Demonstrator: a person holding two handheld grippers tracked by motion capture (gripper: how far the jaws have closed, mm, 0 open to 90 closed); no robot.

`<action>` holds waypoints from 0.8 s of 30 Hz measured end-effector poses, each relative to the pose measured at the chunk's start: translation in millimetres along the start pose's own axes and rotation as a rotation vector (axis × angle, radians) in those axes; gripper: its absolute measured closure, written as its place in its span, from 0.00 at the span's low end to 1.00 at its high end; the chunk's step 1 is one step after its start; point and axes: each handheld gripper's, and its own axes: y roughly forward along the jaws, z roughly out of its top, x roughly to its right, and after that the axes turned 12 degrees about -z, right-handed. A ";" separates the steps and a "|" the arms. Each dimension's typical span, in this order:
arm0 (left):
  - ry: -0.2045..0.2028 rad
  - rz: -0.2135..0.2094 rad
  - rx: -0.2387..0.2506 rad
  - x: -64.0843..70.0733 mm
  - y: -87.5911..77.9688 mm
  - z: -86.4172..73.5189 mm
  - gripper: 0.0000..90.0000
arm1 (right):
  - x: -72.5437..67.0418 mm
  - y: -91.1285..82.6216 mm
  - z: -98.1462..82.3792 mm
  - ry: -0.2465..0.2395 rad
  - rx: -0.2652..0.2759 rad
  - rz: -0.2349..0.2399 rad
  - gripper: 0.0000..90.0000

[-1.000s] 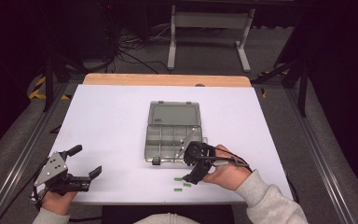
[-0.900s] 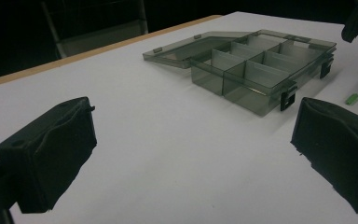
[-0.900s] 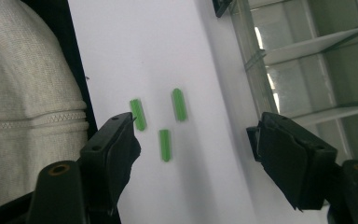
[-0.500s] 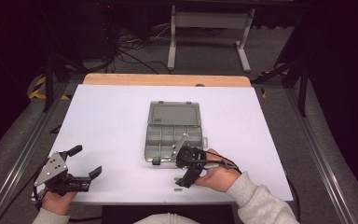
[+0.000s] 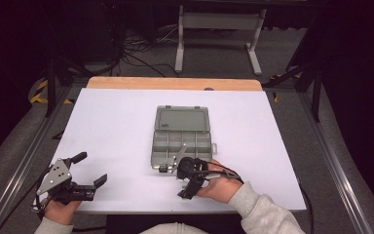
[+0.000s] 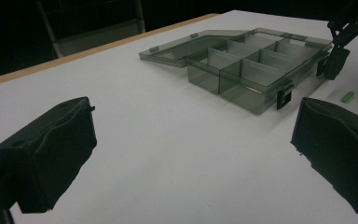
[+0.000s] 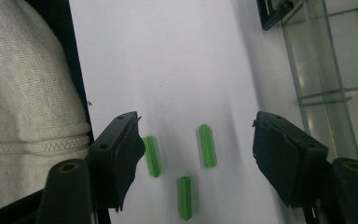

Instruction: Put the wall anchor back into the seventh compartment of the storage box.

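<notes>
The right gripper [image 7: 196,154] points down at the near edge of the table [image 5: 117,126], likely so its camera can look at three little green pegs. Its jaws are spread wide and hold nothing. One green peg [image 7: 207,145] lies between the jaws, another [image 7: 151,156] lies right by the left jaw, and a third [image 7: 185,198] lies lower down. They sit just beside the front of the clear box [image 5: 181,144], which lies open with its lid flat behind it. The cups inside look empty, so the pegs may be meant to go in there.

The left gripper [image 5: 80,170] rests near the table's front left corner, well apart from the box. Its jaws are wide open and hold nothing too.

The pegs are close to the table's front edge and to the person's sleeve [image 7: 28,93], so there is little room there. The left side has lots of bare white table.
</notes>
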 end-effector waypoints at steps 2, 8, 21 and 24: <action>-0.001 0.001 0.000 -0.1 -0.2 -0.1 0.00 | 0.1 1.0 -0.3 0.009 -0.007 -0.009 0.39; -0.004 -0.001 0.010 0.0 -0.2 -0.1 0.00 | 1.5 6.0 -2.2 0.006 -0.015 -0.021 0.50; -0.005 -0.003 0.007 -0.2 -0.1 -0.1 0.00 | -2.3 11.0 -3.0 -0.029 -0.043 -0.041 0.75; -0.008 -0.005 0.007 -0.4 -0.1 -0.3 0.00 | -2.9 11.0 -2.4 -0.056 -0.043 -0.059 0.82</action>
